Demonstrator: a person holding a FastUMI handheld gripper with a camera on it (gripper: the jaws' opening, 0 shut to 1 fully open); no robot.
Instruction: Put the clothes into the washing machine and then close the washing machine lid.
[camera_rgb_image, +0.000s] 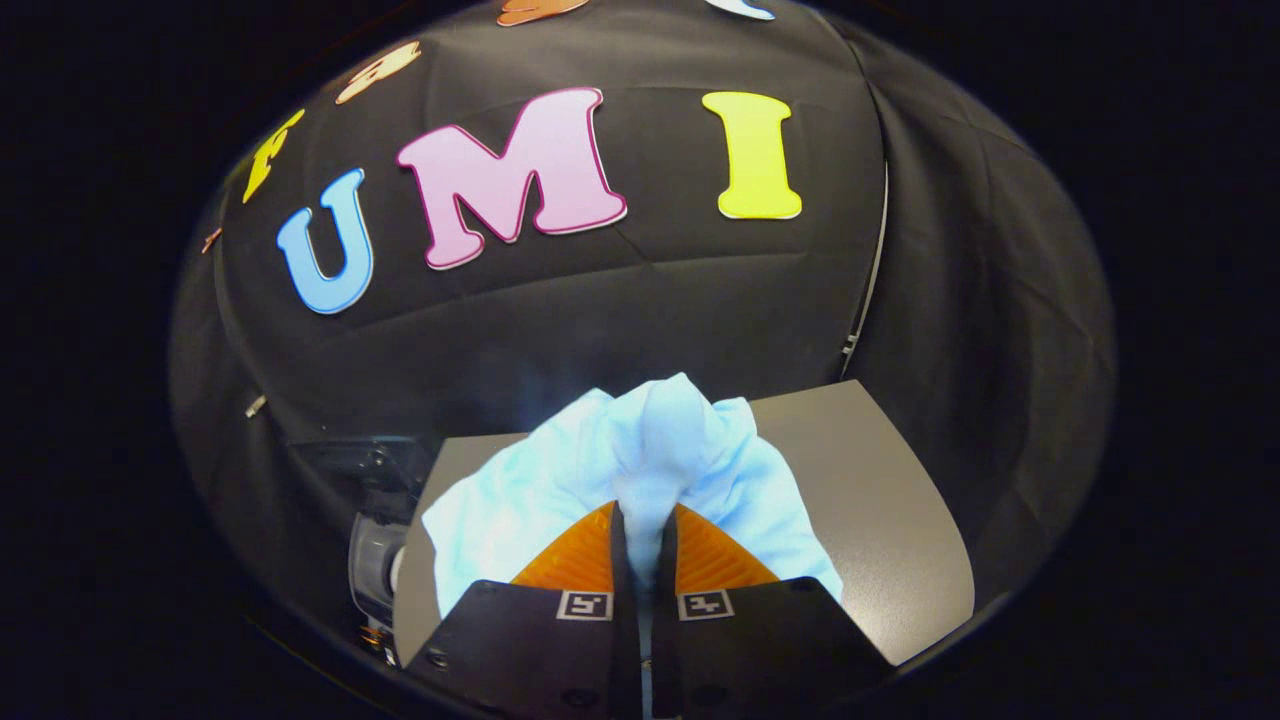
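Observation:
My gripper (642, 530) is shut on a light blue cloth (560, 480), a fold of it pinched between the two fingers. The cloth bunches up just ahead of the fingers and drapes down on both sides of them, lifted above a grey table (880, 500). To the left of the fingers, beyond the table's edge, stands part of a dark and grey machine (375, 540); whether it is the washing machine and how its lid stands I cannot tell.
The grey table runs out to the right of the fingers, with its bare edge nearby. The black cloth wall of the booth (640, 320) stands close behind the table.

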